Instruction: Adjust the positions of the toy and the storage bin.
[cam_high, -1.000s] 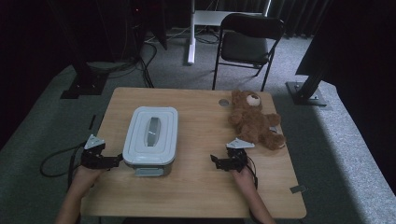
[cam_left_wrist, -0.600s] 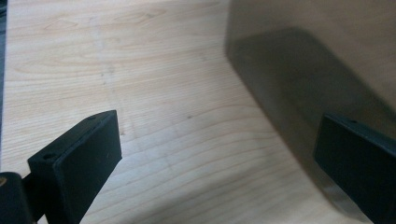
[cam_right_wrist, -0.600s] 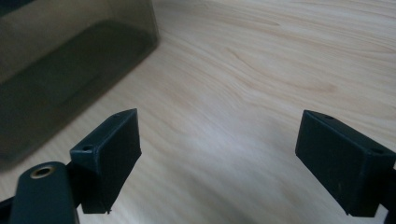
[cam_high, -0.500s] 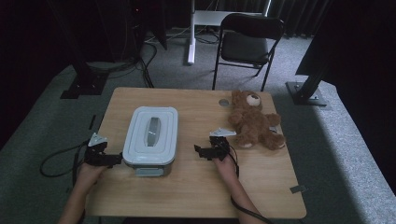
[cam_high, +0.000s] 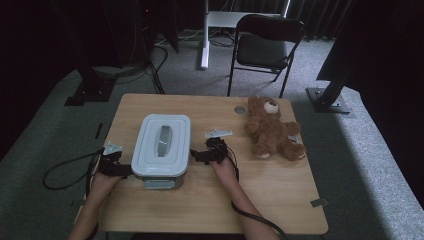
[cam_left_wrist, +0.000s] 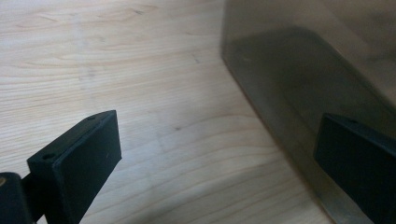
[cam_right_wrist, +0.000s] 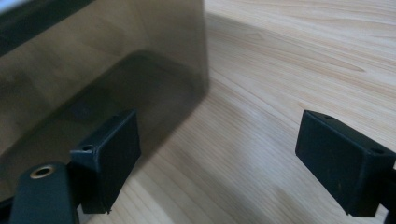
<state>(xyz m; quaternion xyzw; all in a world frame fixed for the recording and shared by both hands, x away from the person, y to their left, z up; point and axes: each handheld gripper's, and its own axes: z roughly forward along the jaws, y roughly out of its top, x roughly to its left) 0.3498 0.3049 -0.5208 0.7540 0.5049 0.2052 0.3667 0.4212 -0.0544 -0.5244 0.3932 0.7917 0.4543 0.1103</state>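
The lidded box (cam_high: 161, 150) sits on the table (cam_high: 280, 200) toward its left edge, bare wood around. The left gripper (cam_high: 119, 169) and right gripper (cam_high: 199, 156) flank its near corners, jaws spread, empty. A teddy bear (cam_high: 272, 129) lies near the far right corner.

Table (cam_high: 280, 200): light wood, visible grain, smooth with a soft satin sheen. Box (cam_right_wrist: 93, 60): walls of translucent smoky plastic, smooth, slightly glossy; lid (cam_high: 161, 140) opaque pale blue-grey plastic, smooth, faint shine. Left gripper (cam_left_wrist: 224, 158) and right gripper (cam_right_wrist: 224, 163): pads of matt black plastic or rubber, flat faces, small screw holes. Teddy bear (cam_high: 270, 127): brown plush cloth, fuzzy. Floor (cam_high: 370, 150): grey carpet, rough. Chair (cam_high: 265, 50): dark padded seat, thin metal legs.
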